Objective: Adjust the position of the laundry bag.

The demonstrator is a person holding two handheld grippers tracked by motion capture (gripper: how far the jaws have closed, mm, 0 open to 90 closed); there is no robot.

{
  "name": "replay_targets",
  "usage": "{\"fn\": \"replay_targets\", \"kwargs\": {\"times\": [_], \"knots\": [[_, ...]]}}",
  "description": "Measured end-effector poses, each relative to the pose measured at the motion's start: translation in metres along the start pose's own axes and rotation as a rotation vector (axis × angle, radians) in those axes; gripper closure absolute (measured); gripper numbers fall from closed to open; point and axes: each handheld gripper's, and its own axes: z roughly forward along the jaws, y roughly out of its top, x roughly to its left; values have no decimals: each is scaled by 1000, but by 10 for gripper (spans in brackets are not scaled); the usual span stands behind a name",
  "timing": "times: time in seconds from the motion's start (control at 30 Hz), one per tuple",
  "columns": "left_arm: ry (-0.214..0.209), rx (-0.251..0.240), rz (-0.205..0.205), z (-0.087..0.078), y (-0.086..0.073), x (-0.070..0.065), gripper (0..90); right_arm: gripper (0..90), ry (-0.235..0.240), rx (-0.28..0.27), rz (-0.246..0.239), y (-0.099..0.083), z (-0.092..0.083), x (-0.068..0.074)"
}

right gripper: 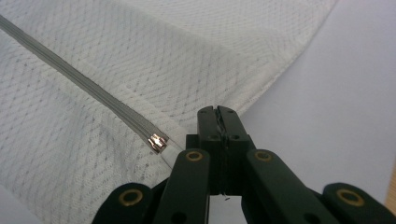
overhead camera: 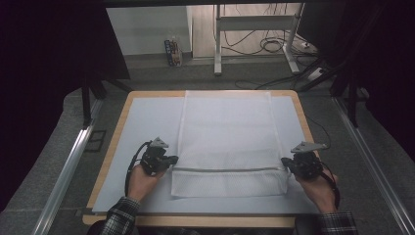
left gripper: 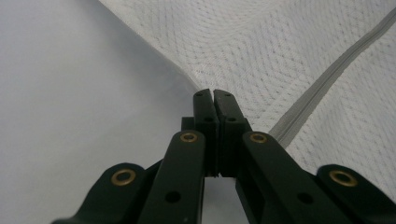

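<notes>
Listing by size, table (overhead camera: 112, 161) first: pale sheet under both my grippers. White mesh laundry bag (overhead camera: 225, 142): lying flat between them, stretching ahead of both. Grey zipper (overhead camera: 225, 169): running across from one to the other, slider (right gripper: 158, 143) just beside my right gripper (right gripper: 218, 111). Left gripper (left gripper: 213, 93): jaws closed at the bag's edge, probably pinching mesh; right likewise. Step: folding, I judge. Next: lift both edges evenly.
</notes>
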Motion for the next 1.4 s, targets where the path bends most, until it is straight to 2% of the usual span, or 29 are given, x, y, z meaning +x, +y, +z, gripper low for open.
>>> {"fn": "replay_targets", "kwargs": {"times": [0.13,0.33,0.47,0.6,0.73,0.9,0.93,1.0,1.03,1.07,1.1,1.13,1.17,1.23,1.3,1.37,1.4], "knots": [[13,5,-12,-11,-13,3,896,891,25,-7,-23,4,0,11],[62,19,-24,-24,-31,10,895,891,88,6,-73,9,5,35],[69,36,-16,-26,-34,11,892,891,94,24,-102,10,9,42],[55,42,-5,-25,-35,8,890,891,89,44,-98,6,12,41],[59,68,31,-22,-34,0,887,890,86,53,-89,0,12,36],[61,58,21,-22,-35,1,883,885,92,59,-89,-2,14,36],[66,50,19,-23,-35,1,853,881,93,55,-94,-2,14,36],[102,40,29,-24,-35,0,766,877,91,52,-100,-2,13,36],[105,32,31,-24,-35,0,720,846,95,44,-99,-2,12,35],[111,20,31,-25,-34,-1,720,846,95,44,-99,-2,12,35],[116,8,31,-26,-34,-2,665,813,100,37,-98,-3,12,34],[121,0,35,-27,-34,-3,572,747,94,29,-95,-3,12,34],[129,-10,39,-27,-34,-5,572,747,94,29,-95,-3,12,34],[141,-22,55,-28,-35,-7,447,644,89,15,-93,-4,12,33],[152,-28,67,-29,-36,-9,368,543,80,-8,-96,-3,11,33],[142,-33,66,-30,-38,-11,281,447,76,-30,-101,-3,11,33],[138,-35,63,-31,-39,-12,181,352,79,-46,-109,-3,11,33]]}}
